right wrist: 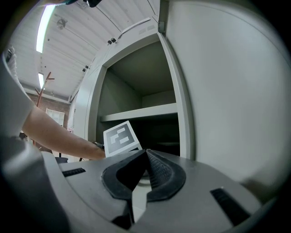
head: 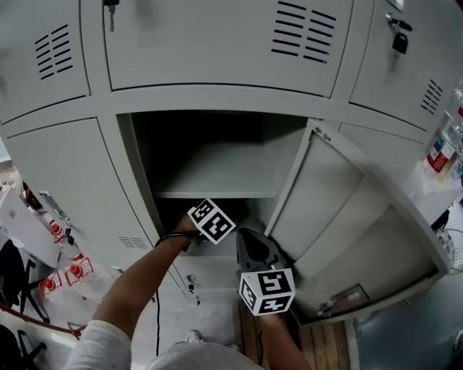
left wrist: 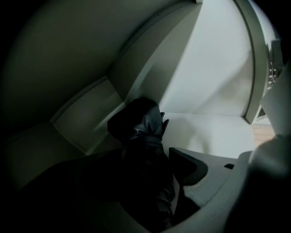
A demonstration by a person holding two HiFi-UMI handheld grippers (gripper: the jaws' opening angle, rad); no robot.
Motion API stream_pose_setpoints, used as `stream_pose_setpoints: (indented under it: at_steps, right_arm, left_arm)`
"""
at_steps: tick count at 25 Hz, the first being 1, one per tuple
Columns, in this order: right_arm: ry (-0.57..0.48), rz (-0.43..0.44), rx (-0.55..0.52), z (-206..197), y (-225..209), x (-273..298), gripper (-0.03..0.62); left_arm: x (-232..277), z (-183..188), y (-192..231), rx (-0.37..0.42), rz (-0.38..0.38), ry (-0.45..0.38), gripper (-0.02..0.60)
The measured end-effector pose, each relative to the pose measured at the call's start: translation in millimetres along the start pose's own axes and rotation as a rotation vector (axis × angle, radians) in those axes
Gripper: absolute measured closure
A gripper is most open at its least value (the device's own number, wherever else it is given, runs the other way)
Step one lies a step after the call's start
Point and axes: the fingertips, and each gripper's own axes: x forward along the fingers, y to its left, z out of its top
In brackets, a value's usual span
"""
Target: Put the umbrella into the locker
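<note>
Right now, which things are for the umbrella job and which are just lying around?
For the job: umbrella, open locker, locker door.
Just lying about: padlock, bottle, key in an upper door.

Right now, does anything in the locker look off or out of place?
Nothing stands out. The umbrella lies on the locker floor below the shelf, between the left gripper's open jaws. The door stands wide open and looks undamaged.
</note>
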Motion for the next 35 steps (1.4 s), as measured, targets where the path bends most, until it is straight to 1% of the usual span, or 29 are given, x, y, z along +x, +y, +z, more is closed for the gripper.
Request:
stream_pose_setpoints:
  at_steps: [5, 12, 19, 29, 35]
  right_arm:
    - [-0.002, 0.004, 0.007, 0.1, 0.0, -0.7, 0.591]
    - [0.0, 0.015, 0.009, -1.5, 3.0, -0.8, 0.591]
    - [-0.009, 0.019, 0.01, 1.0, 5.2, -2.6, 0.591]
    - [-0.01, 0.026, 0.016, 0.8, 9.6, -3.2, 0.591]
    - [-0.009, 0.022, 0.013, 1.5, 9.1, -4.7, 0.591]
  left_arm:
    - [-2.8, 0.4, 2.0, -0.027, 0.011, -0.011, 0.248]
    - [-12.6, 6.2, -0.4, -0.005, 0.024, -0.028, 0.247]
    - [-22.4, 7.7, -3.9, -0.021, 0.015, -0.045, 0.247]
    - [-39.5, 10.1, -3.0, -0.12, -0.006, -0.108, 0.248]
    - [-50.4, 14.6, -7.4, -0.175, -0.036, -0.153, 0.258]
